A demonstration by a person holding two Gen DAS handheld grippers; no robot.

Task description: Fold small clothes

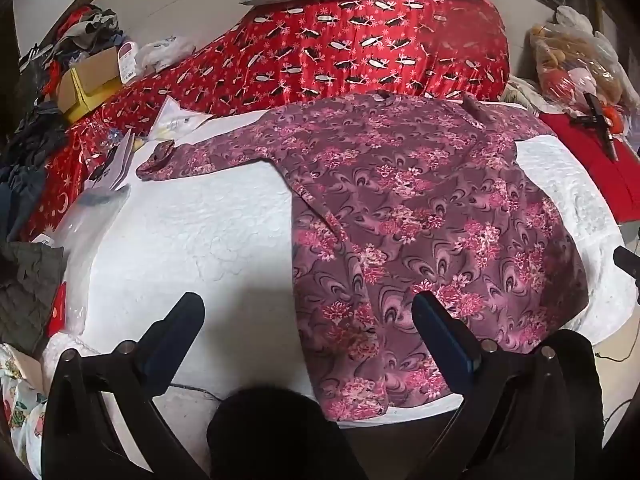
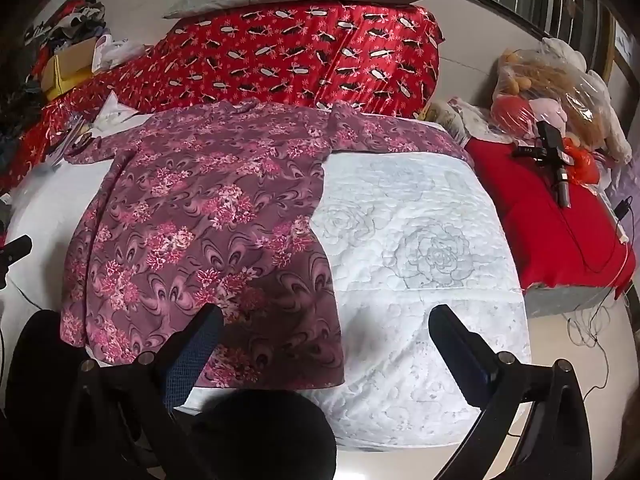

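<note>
A white quilted mattress [image 2: 432,240] with stitched roses is lying under everything. Behind it a red satin quilt [image 1: 360,44] is bulging up. The long-sleeved purple garment with pink flowers [image 1: 420,216] is lying spread flat across the mattress. The left gripper [image 1: 308,308] and the right gripper [image 2: 326,316] are hanging over the mattress's near edge, jaws released wide, grasping nothing. No writing is legible anywhere.
</note>
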